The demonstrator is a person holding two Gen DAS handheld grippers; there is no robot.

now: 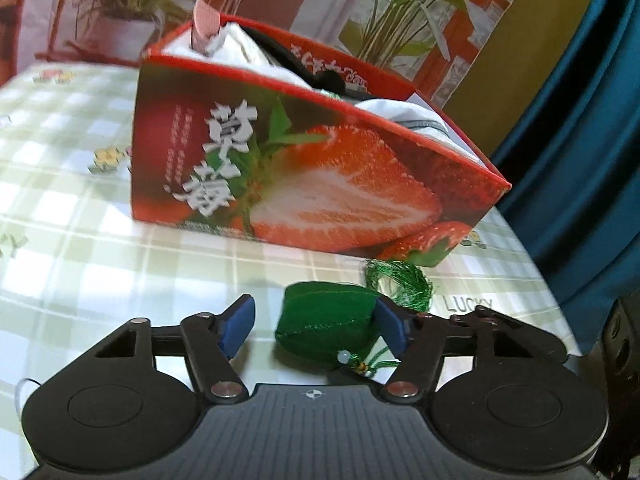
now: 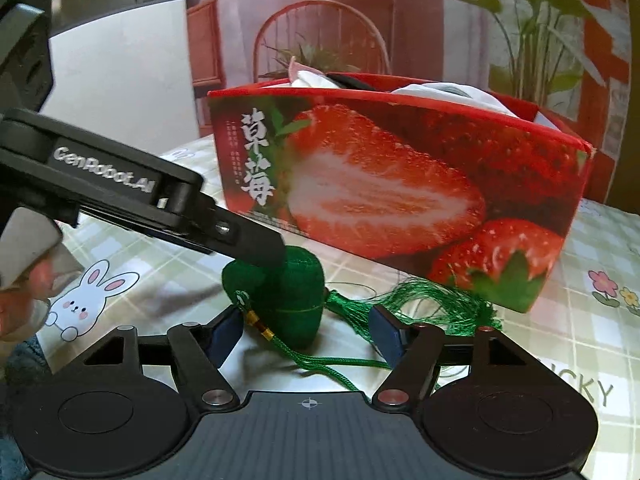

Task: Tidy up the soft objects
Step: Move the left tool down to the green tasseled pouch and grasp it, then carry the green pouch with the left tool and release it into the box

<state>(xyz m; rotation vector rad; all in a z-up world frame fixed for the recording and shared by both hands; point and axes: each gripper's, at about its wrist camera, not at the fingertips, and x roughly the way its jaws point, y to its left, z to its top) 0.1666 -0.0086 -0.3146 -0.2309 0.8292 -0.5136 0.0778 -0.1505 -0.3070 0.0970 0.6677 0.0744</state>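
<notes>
A green fabric sachet [image 1: 324, 324] with a green tassel [image 1: 400, 280] lies on the checked tablecloth in front of a red strawberry box [image 1: 312, 176]. My left gripper [image 1: 316, 326] is open around the sachet; its right pad touches the sachet, the left pad stands apart. In the right wrist view the sachet [image 2: 296, 304] sits between the open fingers of my right gripper [image 2: 304, 334], and the left gripper's finger [image 2: 256, 244] rests on its top. The box [image 2: 400, 184] holds white and dark soft items.
The table [image 1: 80, 208] has a green checked cloth with flower and rabbit [image 2: 88, 300] prints. A printed backdrop with plants stands behind the box. A teal curtain [image 1: 580, 140] hangs at the right, past the table edge.
</notes>
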